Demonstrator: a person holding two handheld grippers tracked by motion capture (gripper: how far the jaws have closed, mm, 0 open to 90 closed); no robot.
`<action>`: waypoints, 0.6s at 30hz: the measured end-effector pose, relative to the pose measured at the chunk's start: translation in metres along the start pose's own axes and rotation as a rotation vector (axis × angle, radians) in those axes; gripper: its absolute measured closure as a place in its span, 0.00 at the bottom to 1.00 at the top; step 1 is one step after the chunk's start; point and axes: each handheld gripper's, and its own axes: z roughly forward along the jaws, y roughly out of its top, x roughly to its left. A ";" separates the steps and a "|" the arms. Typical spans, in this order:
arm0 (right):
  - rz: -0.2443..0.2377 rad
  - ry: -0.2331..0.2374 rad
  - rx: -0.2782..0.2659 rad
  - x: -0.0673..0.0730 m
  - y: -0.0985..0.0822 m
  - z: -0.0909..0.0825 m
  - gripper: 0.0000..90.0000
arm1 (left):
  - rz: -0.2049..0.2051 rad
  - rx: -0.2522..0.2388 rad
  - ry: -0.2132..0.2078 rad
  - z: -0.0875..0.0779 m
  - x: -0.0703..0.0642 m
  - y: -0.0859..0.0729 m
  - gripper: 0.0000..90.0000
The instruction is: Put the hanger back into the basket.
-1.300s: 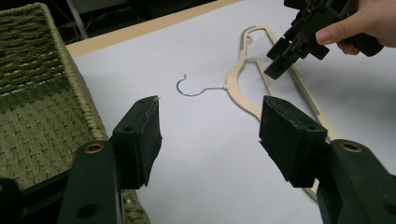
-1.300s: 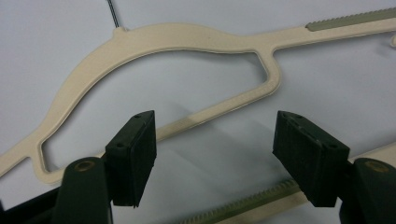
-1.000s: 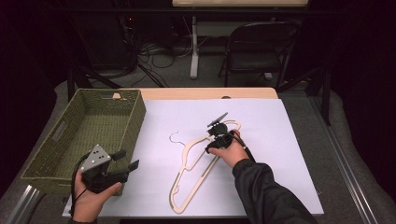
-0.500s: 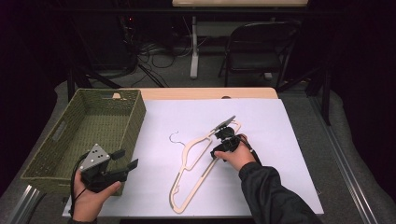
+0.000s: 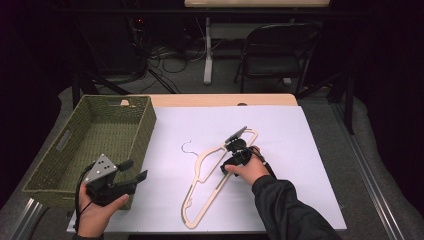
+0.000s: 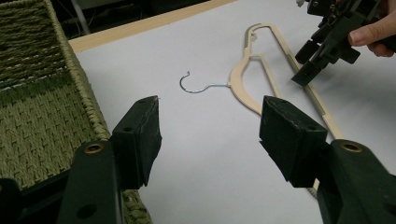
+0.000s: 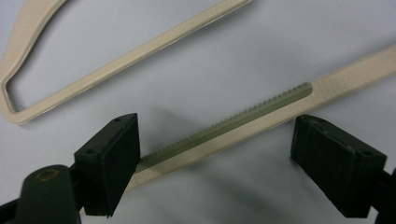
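Hovering over the cream hanger [image 5: 212, 185] with the right gripper [image 5: 235, 145], fingers [image 7: 112, 158] spread apart and just been opening, the hanger's ribbed lower bar lying between them on the white sheet, one finger close against the bar but nothing pressed or held. Lying flat on the surface, hanger near the sheet's middle, wire hook [image 6: 194, 86] pointing toward the green woven basket [image 5: 60, 150] at the left. Resting low at the near left corner beside the basket, left gripper [image 6: 210, 135], fingers wide apart and empty. Judged step in hand: taking hold of the hanger, probably to carry it to the basket. To do it well: lower straight down so both fingers straddle the bar squarely, tips reaching the sheet on either side; close across the narrow width rather than along the length; pick a spot on the ribbed strip for better bite; squeeze firmly before lifting, since a thin flat bar may pivot or slip; lift slowly and level, watching the long far arm for swinging; keep the wire hook from snagging the basket's weave.
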 end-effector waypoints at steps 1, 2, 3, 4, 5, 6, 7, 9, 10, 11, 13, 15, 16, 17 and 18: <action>0.003 0.006 -0.001 0.001 0.000 0.001 0.16 | 0.000 0.000 0.000 0.000 0.000 0.000 0.42; 0.003 0.006 -0.001 0.001 0.000 0.001 0.16 | 0.000 -0.001 0.001 0.000 0.000 0.000 0.42; 0.007 -0.006 -0.013 0.003 0.001 0.002 0.16 | 0.000 -0.003 0.001 0.000 0.001 0.000 0.42; -0.012 -0.009 0.028 0.002 0.003 0.000 0.16 | 0.000 -0.002 0.001 -0.001 0.001 0.000 0.42; -0.020 -0.037 0.055 0.003 0.004 -0.001 0.16 | -0.001 -0.003 0.001 -0.001 0.001 0.000 0.42; -0.026 -0.041 0.050 0.004 0.004 0.000 0.16 | -0.001 -0.002 0.002 0.000 0.001 0.000 0.42; -0.017 -0.041 0.027 0.006 0.004 0.002 0.16 | -0.003 -0.002 0.002 0.000 0.001 0.000 0.42; -0.015 -0.049 0.013 0.008 0.003 0.004 0.16 | -0.002 0.001 0.002 0.000 0.002 -0.001 0.42; -0.028 -0.051 0.026 0.008 0.004 0.003 0.16 | -0.002 0.001 0.002 0.000 0.002 -0.001 0.42; -0.033 -0.065 0.031 0.008 0.004 0.003 0.16 | -0.004 -0.001 0.003 0.000 0.002 -0.001 0.42; -0.037 -0.061 0.038 0.009 0.005 0.003 0.16 | -0.006 -0.003 0.004 -0.001 0.002 -0.001 0.42; -0.033 -0.063 0.043 0.009 0.005 0.003 0.17 | -0.008 -0.001 0.005 -0.001 0.003 -0.001 0.42; -0.039 -0.067 0.042 0.009 0.005 0.003 0.17 | -0.008 -0.001 0.005 -0.001 0.003 -0.001 0.42; -0.043 -0.068 0.044 0.009 0.006 0.003 0.18 | -0.005 0.001 0.005 -0.001 0.003 -0.001 0.42; -0.043 -0.072 0.054 0.009 0.006 0.003 0.19 | -0.005 -0.001 0.004 -0.001 0.003 -0.001 0.42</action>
